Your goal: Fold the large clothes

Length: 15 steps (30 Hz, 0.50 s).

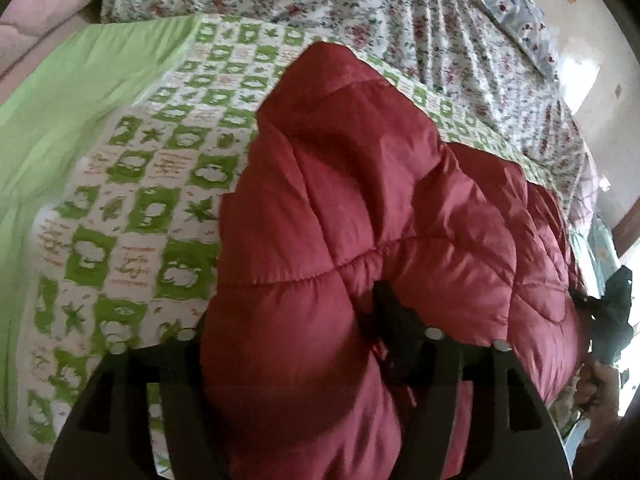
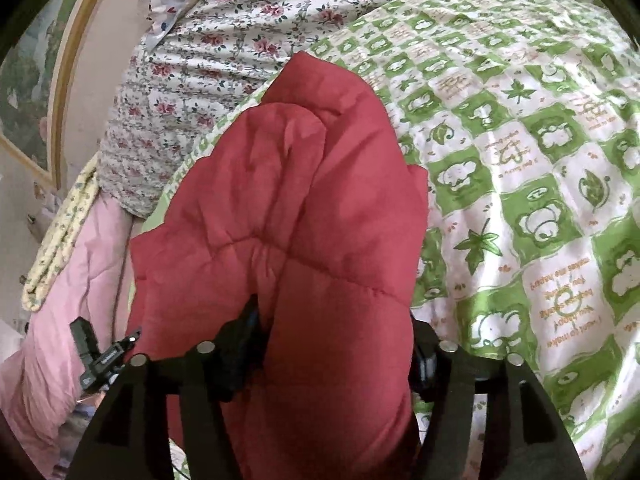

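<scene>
A dark red quilted puffer jacket (image 1: 360, 208) lies bunched on a green and white patterned bedspread (image 1: 132, 208). My left gripper (image 1: 296, 320) is shut on a thick fold of the jacket, which bulges between and over its black fingers (image 1: 396, 320). In the right wrist view the same red jacket (image 2: 288, 216) fills the middle. My right gripper (image 2: 332, 332) is shut on another fold of it, the padding swelling out between the fingers (image 2: 240, 340). The fingertips of both grippers are hidden in the fabric. The right gripper and the hand holding it show at the right edge of the left wrist view (image 1: 608, 320).
A floral sheet or pillow (image 1: 400, 20) lies beyond the bedspread. A plain light green cover (image 1: 60, 120) is at the left. A pink quilt (image 2: 64, 320) hangs at the bed's side. A framed picture (image 2: 36, 80) is on the wall.
</scene>
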Available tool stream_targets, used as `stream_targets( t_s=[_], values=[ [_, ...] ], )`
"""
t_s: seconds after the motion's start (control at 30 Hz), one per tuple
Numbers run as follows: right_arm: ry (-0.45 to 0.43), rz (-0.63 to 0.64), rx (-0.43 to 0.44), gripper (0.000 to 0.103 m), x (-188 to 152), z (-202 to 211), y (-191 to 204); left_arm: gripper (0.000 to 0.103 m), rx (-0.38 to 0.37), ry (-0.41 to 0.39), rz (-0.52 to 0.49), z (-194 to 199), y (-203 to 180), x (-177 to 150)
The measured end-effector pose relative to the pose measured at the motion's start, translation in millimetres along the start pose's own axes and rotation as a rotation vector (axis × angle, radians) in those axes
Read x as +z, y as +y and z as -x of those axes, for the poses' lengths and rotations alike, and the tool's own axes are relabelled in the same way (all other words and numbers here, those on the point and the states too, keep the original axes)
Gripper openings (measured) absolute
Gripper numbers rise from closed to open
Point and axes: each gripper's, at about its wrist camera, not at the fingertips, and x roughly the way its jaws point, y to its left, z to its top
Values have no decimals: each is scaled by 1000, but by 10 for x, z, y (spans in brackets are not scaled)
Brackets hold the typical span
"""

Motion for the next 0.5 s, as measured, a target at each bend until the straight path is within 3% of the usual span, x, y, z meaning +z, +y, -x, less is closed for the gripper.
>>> stream_targets(
  t_s=[0.17,0.37,0.5],
  values=[
    [-18,12,-57,81,-13,60,61,78,75,-62,5,250,-5,-15],
    [-51,42,-118,81,-19,214,198,82,157,-120,26,522,50,11],
    [-100,78,-152,81,-22,383,306,82,130,-153,49,700,68,20]
  ],
)
